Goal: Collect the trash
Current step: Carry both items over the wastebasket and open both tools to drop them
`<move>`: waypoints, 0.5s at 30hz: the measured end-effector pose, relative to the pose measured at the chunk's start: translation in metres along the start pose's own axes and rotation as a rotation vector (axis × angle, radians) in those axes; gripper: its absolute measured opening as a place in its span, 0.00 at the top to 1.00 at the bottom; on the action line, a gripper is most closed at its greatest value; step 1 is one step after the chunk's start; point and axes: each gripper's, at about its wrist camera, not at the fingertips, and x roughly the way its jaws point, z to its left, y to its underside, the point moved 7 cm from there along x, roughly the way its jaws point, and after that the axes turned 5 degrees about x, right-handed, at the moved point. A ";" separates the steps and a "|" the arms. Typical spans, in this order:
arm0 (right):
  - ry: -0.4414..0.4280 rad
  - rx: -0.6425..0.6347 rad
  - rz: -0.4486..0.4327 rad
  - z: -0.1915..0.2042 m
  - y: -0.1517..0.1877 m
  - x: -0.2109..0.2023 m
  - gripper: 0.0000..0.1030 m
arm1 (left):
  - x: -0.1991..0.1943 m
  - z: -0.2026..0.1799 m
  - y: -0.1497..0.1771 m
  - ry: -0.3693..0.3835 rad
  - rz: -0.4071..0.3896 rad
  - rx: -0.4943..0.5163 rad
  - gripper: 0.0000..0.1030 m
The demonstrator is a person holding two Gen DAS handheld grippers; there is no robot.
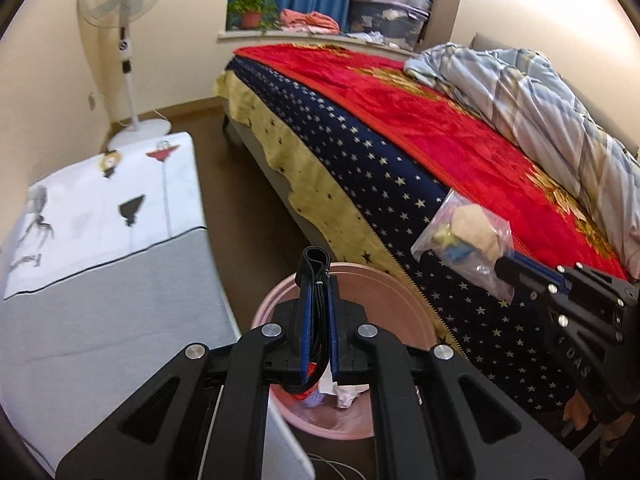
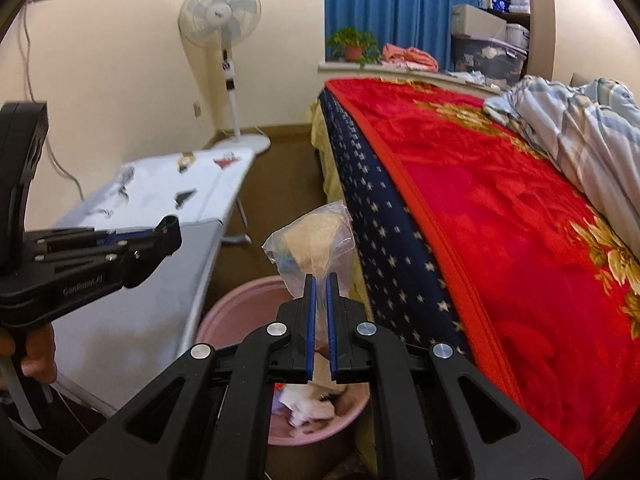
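My left gripper (image 1: 319, 280) is shut on a folded black strap (image 1: 316, 258), which stands up between the blue pads over the pink bin (image 1: 266, 306). Crumpled paper (image 1: 346, 394) lies in the bin. At the right of that view, my right gripper (image 1: 505, 264) holds a clear plastic bag (image 1: 466, 240) of scraps beside the bed edge. In the right wrist view, the right gripper (image 2: 320, 280) is shut on the bag (image 2: 314, 240) above the pink bin (image 2: 224, 300). The left gripper (image 2: 170, 236) reaches in from the left, a hand (image 2: 36, 344) on its handle.
A bed with a red blanket (image 2: 500, 220) and a starred navy cover (image 1: 360, 152) runs along the right of the bin. A folding table under a white printed cloth (image 1: 108, 216) stands to the left. A striped duvet (image 1: 540, 92) and a standing fan (image 2: 224, 20) lie beyond.
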 end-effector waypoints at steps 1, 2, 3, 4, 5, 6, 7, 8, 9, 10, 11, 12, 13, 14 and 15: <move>0.002 0.005 0.007 -0.001 0.001 0.002 0.95 | 0.006 -0.004 -0.001 0.005 0.006 0.004 0.93; 0.003 0.013 0.014 -0.003 0.001 0.004 0.95 | 0.011 -0.008 -0.001 0.007 0.008 0.012 0.93; -0.001 0.021 0.021 -0.004 0.001 0.007 0.95 | 0.014 -0.010 -0.001 0.007 0.009 0.016 0.93; -0.006 0.024 0.027 -0.005 0.001 0.010 0.95 | 0.017 -0.013 -0.001 0.010 0.011 0.020 0.93; -0.009 0.023 0.036 -0.004 0.002 0.013 0.95 | 0.020 -0.015 -0.001 0.013 0.014 0.022 0.93; -0.010 0.018 0.042 -0.003 0.002 0.015 0.95 | 0.022 -0.017 -0.002 0.017 0.014 0.024 0.93; -0.009 0.005 0.050 -0.001 0.004 0.018 0.95 | 0.024 -0.018 -0.003 0.018 0.013 0.029 0.93; -0.008 -0.004 0.053 0.000 0.005 0.019 0.95 | 0.026 -0.019 -0.004 0.018 0.010 0.034 0.90; -0.008 -0.016 0.055 0.001 0.006 0.020 0.95 | 0.027 -0.019 -0.005 0.010 0.001 0.037 0.86; -0.007 -0.024 0.055 0.000 0.006 0.020 0.95 | 0.027 -0.017 -0.006 0.004 -0.003 0.033 0.69; -0.005 -0.027 0.055 -0.001 0.006 0.020 0.95 | 0.028 -0.016 -0.007 -0.007 -0.004 0.027 0.37; -0.003 -0.029 0.055 -0.001 0.006 0.020 0.95 | 0.027 -0.011 -0.007 -0.050 -0.011 0.008 0.24; 0.001 -0.028 0.055 -0.003 0.006 0.021 0.95 | 0.025 -0.007 -0.008 -0.082 -0.024 -0.005 0.15; 0.003 -0.026 0.056 -0.003 0.006 0.021 0.95 | 0.024 -0.004 -0.009 -0.101 -0.033 -0.012 0.15; 0.006 -0.023 0.059 -0.004 0.006 0.022 0.94 | 0.024 -0.002 -0.009 -0.102 -0.025 -0.012 0.15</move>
